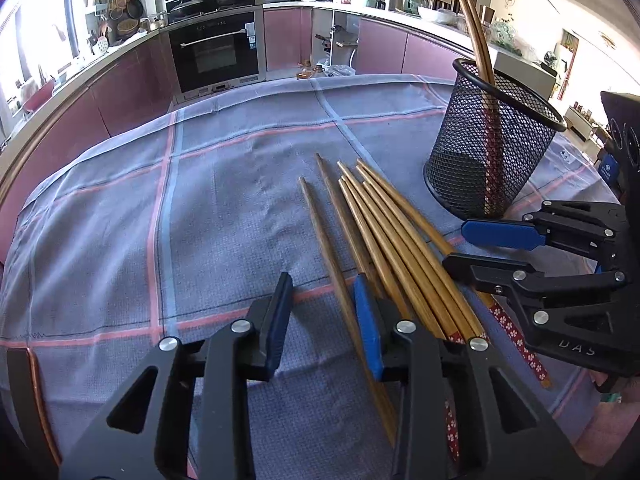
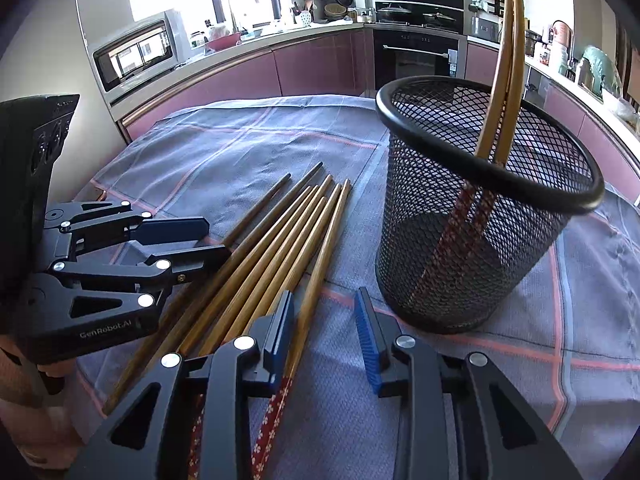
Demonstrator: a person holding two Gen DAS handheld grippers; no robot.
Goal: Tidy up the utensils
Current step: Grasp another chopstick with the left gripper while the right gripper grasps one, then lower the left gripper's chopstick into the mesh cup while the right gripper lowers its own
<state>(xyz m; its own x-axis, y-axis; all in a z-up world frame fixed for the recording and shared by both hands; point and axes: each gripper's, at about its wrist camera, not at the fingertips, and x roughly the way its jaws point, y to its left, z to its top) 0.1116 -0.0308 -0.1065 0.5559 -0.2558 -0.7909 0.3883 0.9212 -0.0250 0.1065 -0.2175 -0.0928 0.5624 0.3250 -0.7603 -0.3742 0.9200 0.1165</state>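
Note:
Several wooden chopsticks (image 1: 384, 240) with red flowered ends lie side by side on the checked cloth, seen also in the right wrist view (image 2: 280, 248). A black mesh cup (image 1: 492, 144) stands to their right with two chopsticks (image 1: 476, 40) upright in it; it also shows in the right wrist view (image 2: 480, 200). My left gripper (image 1: 324, 320) is open and empty, low over the left-most chopsticks. My right gripper (image 2: 324, 332) is open and empty, over the right-most chopstick beside the cup. Each gripper shows in the other's view, the right one (image 1: 476, 248) and the left one (image 2: 212, 236).
A blue-grey cloth (image 1: 200, 200) with pink and pale stripes covers the table. Beyond its far edge stand pink kitchen cabinets, an oven (image 1: 216, 52) and a cluttered counter. A microwave (image 2: 136, 52) sits at the left in the right wrist view.

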